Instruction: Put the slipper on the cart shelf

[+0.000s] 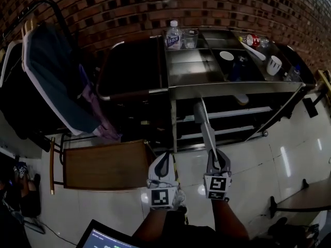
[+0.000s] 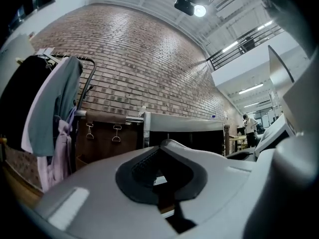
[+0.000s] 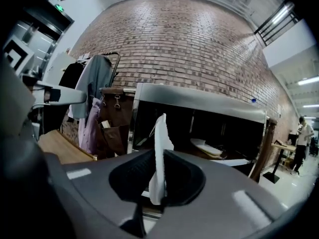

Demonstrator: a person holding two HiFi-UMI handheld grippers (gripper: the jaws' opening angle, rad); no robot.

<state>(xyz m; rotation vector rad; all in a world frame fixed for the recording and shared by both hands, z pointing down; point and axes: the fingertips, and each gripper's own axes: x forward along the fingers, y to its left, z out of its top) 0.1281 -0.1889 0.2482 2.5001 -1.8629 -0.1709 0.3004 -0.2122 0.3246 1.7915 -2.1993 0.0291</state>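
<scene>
A white slipper (image 1: pixel 206 125) sticks up and forward from my right gripper (image 1: pixel 217 161), which is shut on its near end. In the right gripper view the slipper (image 3: pixel 159 133) stands edge-on between the pads, pointing at the steel cart (image 3: pixel 199 101). A second white slipper (image 3: pixel 207 147) lies on a lower cart shelf (image 1: pixel 227 113). The held slipper's tip reaches the cart's front, just under the top rim (image 1: pixel 232 89). My left gripper (image 1: pixel 163 164) hangs beside the right one, shut with nothing in it, and faces the cart (image 2: pixel 184 123).
The cart top holds a water bottle (image 1: pixel 174 35), a glass, a bowl (image 1: pixel 226 56) and a cup (image 1: pixel 274 64). A dark bag (image 1: pixel 132 66) hangs at the cart's left end. Further left stand a clothes rack with garments (image 1: pixel 51 76) and a low wooden table (image 1: pixel 106 164).
</scene>
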